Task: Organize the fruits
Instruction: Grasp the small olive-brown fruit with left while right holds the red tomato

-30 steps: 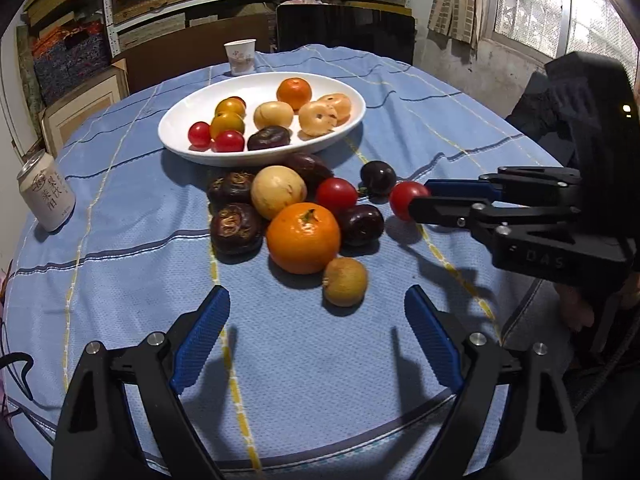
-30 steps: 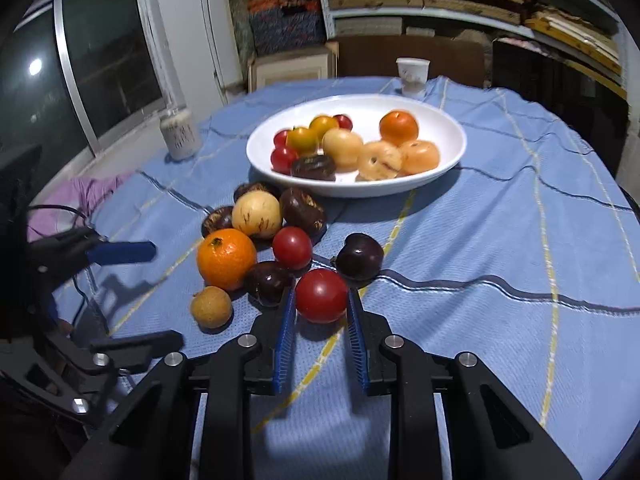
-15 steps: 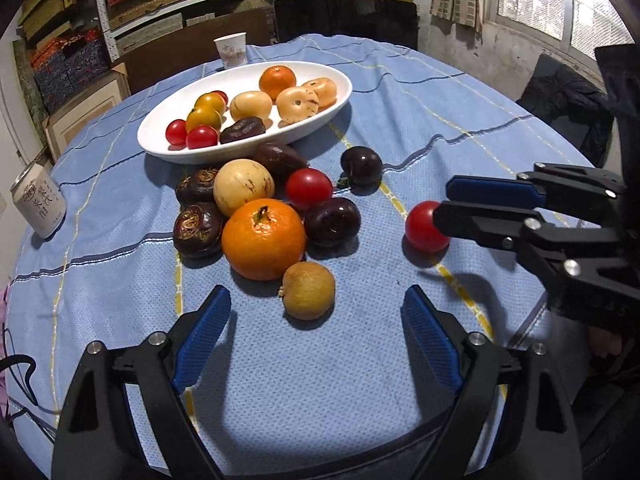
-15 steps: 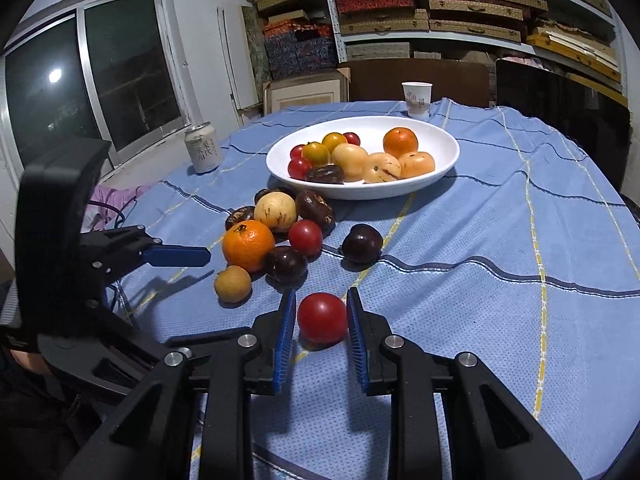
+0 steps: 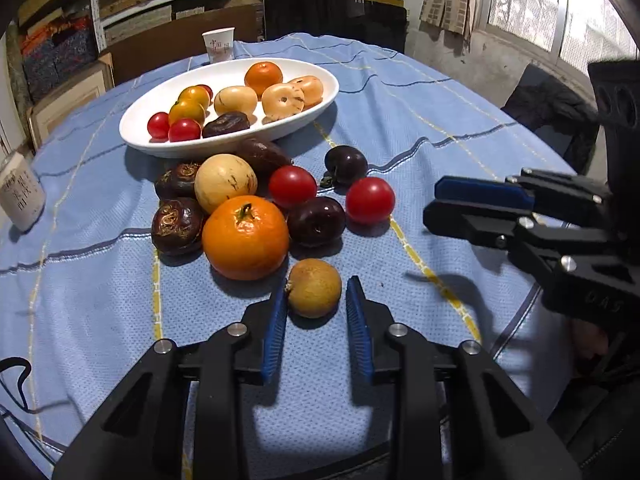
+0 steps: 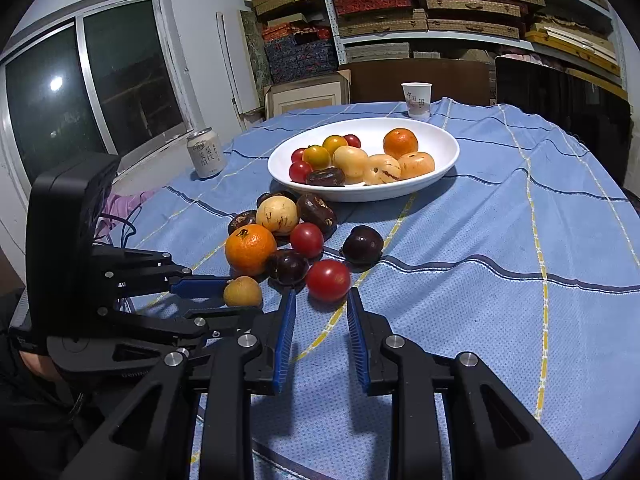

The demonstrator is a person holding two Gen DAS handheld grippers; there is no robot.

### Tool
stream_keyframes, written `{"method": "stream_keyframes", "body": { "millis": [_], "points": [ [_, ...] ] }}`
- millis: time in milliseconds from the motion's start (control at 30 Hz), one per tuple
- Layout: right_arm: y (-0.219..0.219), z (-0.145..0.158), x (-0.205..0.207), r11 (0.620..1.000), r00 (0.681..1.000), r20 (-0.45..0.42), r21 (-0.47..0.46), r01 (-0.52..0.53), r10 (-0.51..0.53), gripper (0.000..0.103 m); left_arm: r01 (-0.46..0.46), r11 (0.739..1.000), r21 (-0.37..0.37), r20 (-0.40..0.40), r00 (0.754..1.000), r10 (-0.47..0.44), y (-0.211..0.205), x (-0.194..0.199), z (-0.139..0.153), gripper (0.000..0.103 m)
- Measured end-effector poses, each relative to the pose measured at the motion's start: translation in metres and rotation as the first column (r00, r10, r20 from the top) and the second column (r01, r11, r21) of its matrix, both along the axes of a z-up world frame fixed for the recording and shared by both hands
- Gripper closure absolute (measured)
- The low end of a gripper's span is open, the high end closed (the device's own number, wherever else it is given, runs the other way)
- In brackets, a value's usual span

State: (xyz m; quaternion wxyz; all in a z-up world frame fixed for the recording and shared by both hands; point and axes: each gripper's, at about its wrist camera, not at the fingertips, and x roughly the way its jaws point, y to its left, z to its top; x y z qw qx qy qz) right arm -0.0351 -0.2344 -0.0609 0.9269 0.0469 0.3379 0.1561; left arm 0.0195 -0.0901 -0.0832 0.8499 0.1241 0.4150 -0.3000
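Since the earlier frames, the left gripper has brought its blue pads in from wide apart, its jaws having just been closing, and they are now sitting against both sides of the small tan fruit at the lower centre of the left wrist view; the right gripper has let the red tomato out from between its fingers, so the tomato is now lying on the blue tablecloth just past its fingertips. At the far left of the left wrist view a drink can is standing on the cloth. Right of it, the loose pile is lying below the white oval dish: two dark wrinkled fruits, a pale round fruit, the large orange just beside the tan fruit, a second tomato and two dark plums. The dish, in the upper middle, is holding small tomatoes, yellow fruits, a dark fruit, pale fruits and a tangerine, with a paper cup standing beyond it. At the right edge, the right gripper is hanging with its narrow jaws drawn together on nothing, apart from the released tomato. In the right wrist view, the left gripper is reaching in from the left and clamping the tan fruit at the lower left of the pile.
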Motion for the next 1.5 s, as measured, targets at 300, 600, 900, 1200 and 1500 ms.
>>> {"method": "stream_keyframes", "body": {
  "millis": [300, 600, 900, 1200, 1500],
  "points": [
    [0.000, -0.001, 0.002, 1.000, 1.000, -0.017, 0.002, 0.003, -0.003, 0.076, -0.019, 1.000, -0.025, 0.002, 1.000, 0.019, -0.001, 0.005, 0.002, 0.077],
    [0.009, 0.000, 0.029, 0.997, 0.995, -0.085, -0.071, 0.039, -0.045, 0.070, -0.017, 0.989, -0.144, 0.050, 0.998, 0.025, 0.016, -0.003, 0.015, 0.077],
    [0.011, -0.018, 0.064, 0.990, 0.970, -0.214, -0.105, 0.094, -0.114, 0.066, -0.011, 0.986, -0.165, 0.045, 0.999, 0.019, 0.018, -0.003, 0.017, 0.077],
    [0.001, -0.011, 0.043, 0.994, 0.983, -0.146, -0.016, 0.111, -0.112, 0.073, -0.009, 0.984, -0.179, 0.051, 0.999, 0.018, 0.021, -0.004, 0.018, 0.077],
    [0.016, -0.005, 0.028, 0.994, 0.993, -0.084, -0.079, 0.078, -0.085, 0.073, -0.009, 0.984, -0.179, 0.051, 0.999, 0.018, 0.023, -0.005, 0.019, 0.077]
  ]
}}
